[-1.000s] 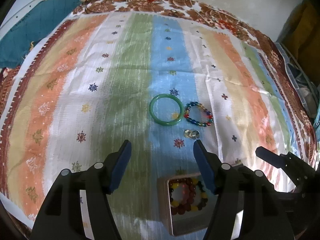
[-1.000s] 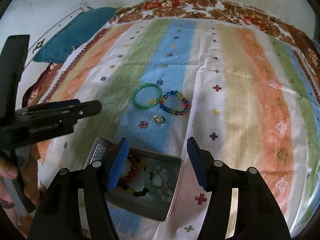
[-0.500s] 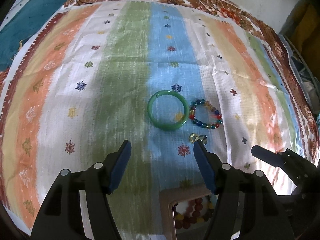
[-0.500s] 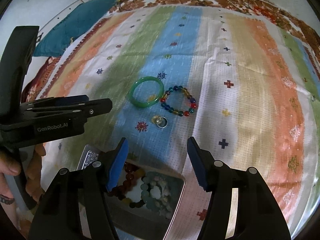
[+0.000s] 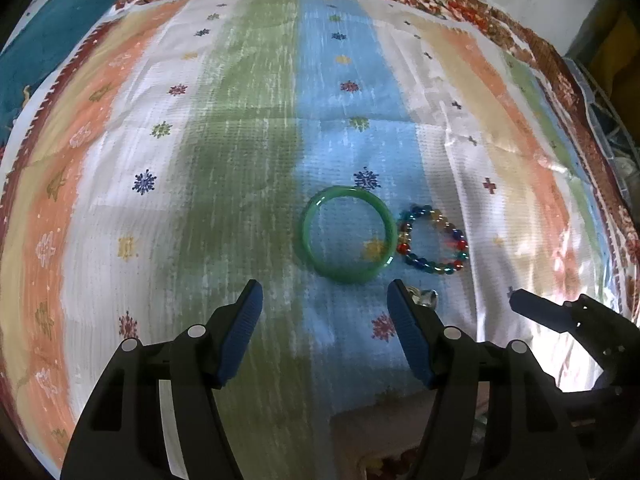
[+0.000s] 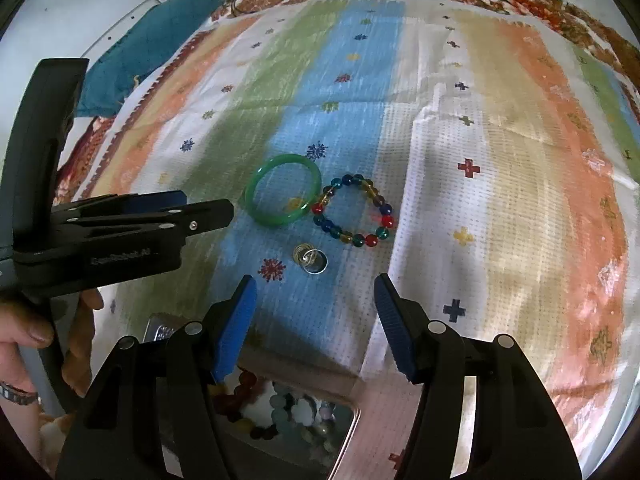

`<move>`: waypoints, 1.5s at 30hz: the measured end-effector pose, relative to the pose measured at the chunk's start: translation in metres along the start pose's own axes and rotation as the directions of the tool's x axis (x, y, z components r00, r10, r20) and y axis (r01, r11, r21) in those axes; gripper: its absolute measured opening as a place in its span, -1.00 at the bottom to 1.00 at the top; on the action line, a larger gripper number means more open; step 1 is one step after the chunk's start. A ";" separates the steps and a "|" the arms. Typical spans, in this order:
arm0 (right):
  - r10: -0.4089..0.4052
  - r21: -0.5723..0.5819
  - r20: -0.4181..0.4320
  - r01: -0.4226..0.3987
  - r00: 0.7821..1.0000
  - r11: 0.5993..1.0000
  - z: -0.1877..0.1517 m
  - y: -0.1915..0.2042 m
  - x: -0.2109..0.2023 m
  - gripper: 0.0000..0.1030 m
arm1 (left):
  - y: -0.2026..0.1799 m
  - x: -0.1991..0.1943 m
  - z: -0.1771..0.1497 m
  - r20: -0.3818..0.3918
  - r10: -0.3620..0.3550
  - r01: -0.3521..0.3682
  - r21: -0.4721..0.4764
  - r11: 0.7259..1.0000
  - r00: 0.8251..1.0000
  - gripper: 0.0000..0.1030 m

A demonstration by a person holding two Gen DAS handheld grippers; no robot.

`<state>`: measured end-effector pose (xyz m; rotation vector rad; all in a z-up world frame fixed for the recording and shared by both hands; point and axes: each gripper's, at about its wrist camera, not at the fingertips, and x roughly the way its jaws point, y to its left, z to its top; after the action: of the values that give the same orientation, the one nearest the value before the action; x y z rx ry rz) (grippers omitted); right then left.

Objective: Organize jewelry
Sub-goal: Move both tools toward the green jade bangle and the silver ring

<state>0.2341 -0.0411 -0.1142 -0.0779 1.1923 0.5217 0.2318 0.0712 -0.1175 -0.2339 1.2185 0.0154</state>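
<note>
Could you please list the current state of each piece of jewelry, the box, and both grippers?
green bangle: flat on the cloth, touching the beads.
beaded bracelet: flat on the cloth, loose.
rings: on the cloth, not yet boxed.
jewelry box: open, holding bead bracelets.
left gripper: open, empty, above the cloth.
right gripper: open, empty, near the rings.
</note>
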 end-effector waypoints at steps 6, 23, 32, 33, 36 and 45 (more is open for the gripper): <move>0.001 -0.019 -0.019 -0.002 1.000 1.000 0.006 0.001 0.011 0.18 | 0.002 0.012 0.005 -0.015 0.012 -0.012 0.011 1.000 1.000 0.25; -0.012 -0.079 -0.073 0.006 0.997 0.997 0.016 0.005 0.040 0.17 | 0.005 0.035 0.017 -0.050 0.011 -0.010 0.028 1.000 0.999 -0.18; -0.015 -0.081 -0.097 0.007 0.995 0.997 0.020 0.005 0.052 0.01 | 0.009 0.043 0.017 -0.055 0.007 -0.006 0.030 1.000 0.998 -0.29; -0.014 -0.080 -0.099 0.006 0.995 0.997 0.020 0.005 0.053 0.00 | 0.008 0.045 0.017 -0.057 0.010 -0.008 0.035 0.999 0.998 -0.29; -0.021 -0.087 -0.110 0.011 0.994 0.996 0.020 0.006 0.058 -0.05 | 0.006 0.047 0.019 -0.054 0.001 0.001 0.042 0.999 0.999 -0.29; -0.013 -0.091 -0.132 0.001 0.991 0.996 0.026 0.008 0.070 -0.40 | 0.007 0.052 0.019 -0.050 -0.006 0.009 0.061 0.998 0.999 -0.72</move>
<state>0.2720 -0.0018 -0.1657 -0.1969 1.2972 0.5713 0.2672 0.0752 -0.1611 -0.1857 1.2655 -0.0344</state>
